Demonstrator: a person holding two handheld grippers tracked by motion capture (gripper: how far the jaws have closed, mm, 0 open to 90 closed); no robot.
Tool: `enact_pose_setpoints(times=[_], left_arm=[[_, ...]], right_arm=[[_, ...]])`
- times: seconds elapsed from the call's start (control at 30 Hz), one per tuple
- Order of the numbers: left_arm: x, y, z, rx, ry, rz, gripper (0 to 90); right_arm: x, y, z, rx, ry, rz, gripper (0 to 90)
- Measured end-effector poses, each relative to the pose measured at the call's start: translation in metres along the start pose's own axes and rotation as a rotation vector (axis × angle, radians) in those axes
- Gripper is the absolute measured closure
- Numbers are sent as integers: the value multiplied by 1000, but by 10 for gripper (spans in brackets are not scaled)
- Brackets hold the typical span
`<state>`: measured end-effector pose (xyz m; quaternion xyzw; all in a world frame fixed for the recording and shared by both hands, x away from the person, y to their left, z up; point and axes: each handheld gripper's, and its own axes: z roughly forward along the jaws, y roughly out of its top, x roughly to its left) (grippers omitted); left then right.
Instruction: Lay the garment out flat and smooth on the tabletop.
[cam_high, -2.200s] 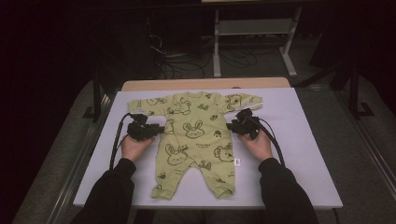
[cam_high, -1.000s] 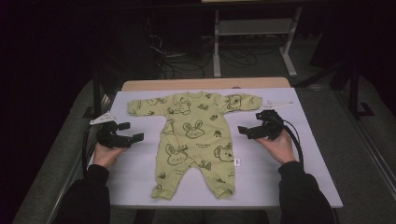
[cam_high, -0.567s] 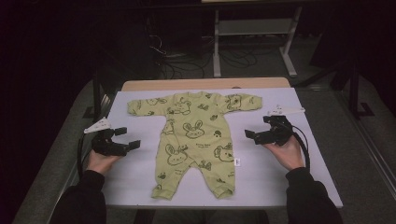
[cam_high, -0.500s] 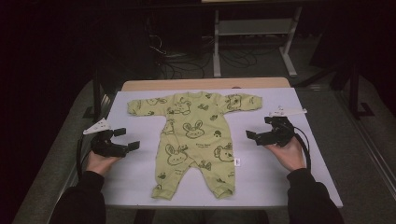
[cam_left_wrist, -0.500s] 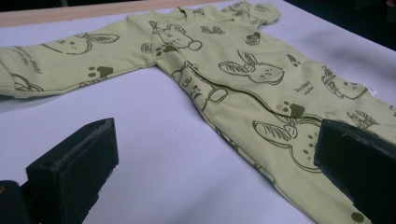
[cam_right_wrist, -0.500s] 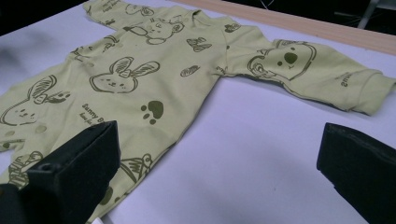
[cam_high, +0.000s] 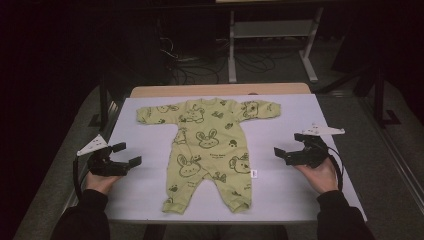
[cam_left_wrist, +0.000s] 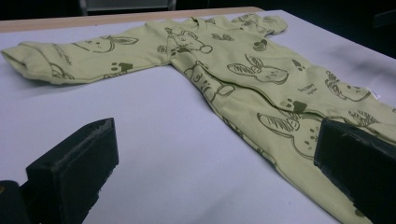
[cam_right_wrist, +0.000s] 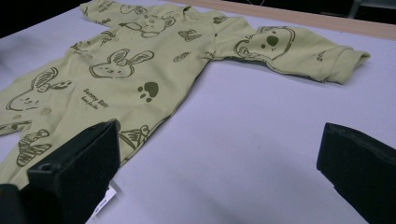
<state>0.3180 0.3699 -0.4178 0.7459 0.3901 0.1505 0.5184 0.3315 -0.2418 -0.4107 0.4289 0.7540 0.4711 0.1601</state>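
Note:
A light-green baby romper (cam_high: 207, 145) printed with rabbits and bears lies flat and face up in the middle of the white table cover, sleeves spread and legs toward me. My left gripper (cam_high: 128, 153) hovers open at the table's left edge, well clear of the romper, pointing toward it. In the left gripper view the romper (cam_left_wrist: 243, 70) stretches ahead, one black jaw at each side of the left gripper (cam_left_wrist: 217, 140). My right gripper (cam_high: 287, 145) is open to the right of the romper. The right gripper view has the romper (cam_right_wrist: 140, 60) ahead and the right gripper (cam_right_wrist: 224, 140) holding nothing.
The white cover (cam_high: 300, 115) has bare room on both sides of the romper. A wooden table edge (cam_high: 220, 90) runs along the far side. A small white tag (cam_high: 254, 173) sticks out at the romper's right hip. Beyond the table stand dark floor, cables and a metal frame (cam_high: 270, 35).
Both grippers were on the romper's sides 2.2 s ago. They have since moved apart, outward and a little toward me, off the garment; the romper stays flat.

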Motion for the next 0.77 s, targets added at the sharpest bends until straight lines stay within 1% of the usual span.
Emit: enact_pose_setpoints(times=[0.23,0.43,0.53,0.67,0.77], left_arm=[[-2,-7,-9,-37,15,1,0],[-6,-14,-14,-42,22,-2,0],[-7,-16,-14,-52,22,22,0],[-7,-16,-14,-67,19,19,0],[-5,-17,-15,-65,16,14,0]], right_arm=[[0,-14,-8,1,-3,2,0],[3,-25,-15,-4,-2,11,0],[4,-31,-16,1,-3,10,0],[5,-34,-15,1,0,14,0],[6,-34,-14,-1,2,7,0]])
